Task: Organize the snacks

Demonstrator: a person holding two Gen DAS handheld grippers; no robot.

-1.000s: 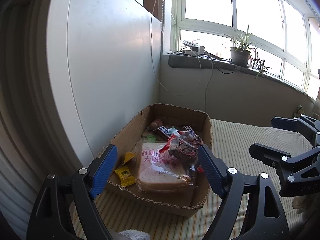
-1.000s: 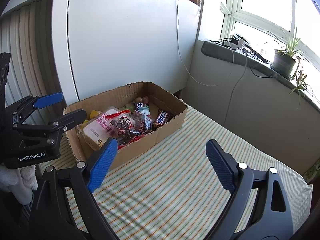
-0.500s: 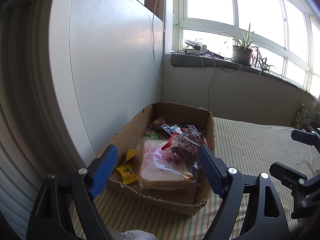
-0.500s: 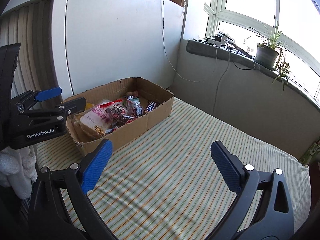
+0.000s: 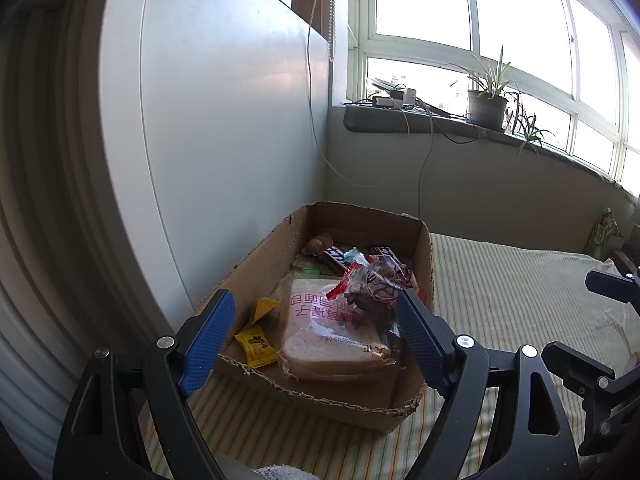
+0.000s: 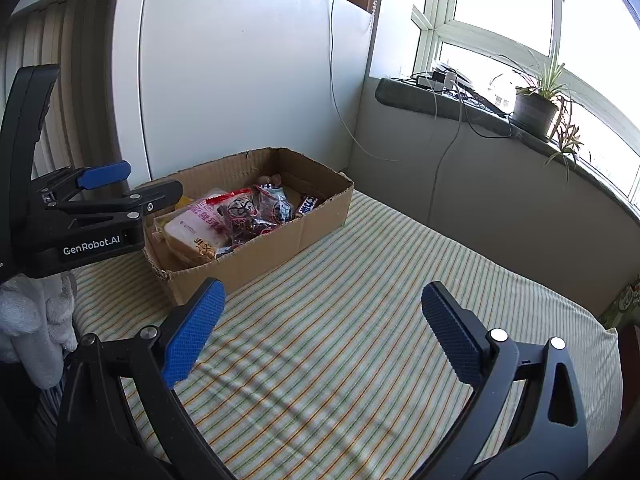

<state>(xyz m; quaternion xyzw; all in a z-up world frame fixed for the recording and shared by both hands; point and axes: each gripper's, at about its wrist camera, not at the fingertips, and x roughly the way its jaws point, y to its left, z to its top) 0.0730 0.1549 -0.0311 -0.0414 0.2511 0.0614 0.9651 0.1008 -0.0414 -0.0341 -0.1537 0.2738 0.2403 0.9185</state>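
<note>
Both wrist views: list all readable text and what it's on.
"GenRobot.AI": on the left claw, on the side of its body.
"202509-05" (roughly, upside down): on the bread bag.
Pink characters on the bread bag: unreadable.
Chocolate bar white lettering: too blurred.
Yellow candy print: too small.

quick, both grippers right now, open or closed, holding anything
Left gripper: open, holding nothing, in front of the cardboard box of snacks.
Right gripper: open, holding nothing, above the striped cloth.

harsh window point(image 5: 420, 0) backlight, fisheye-bent edges
</note>
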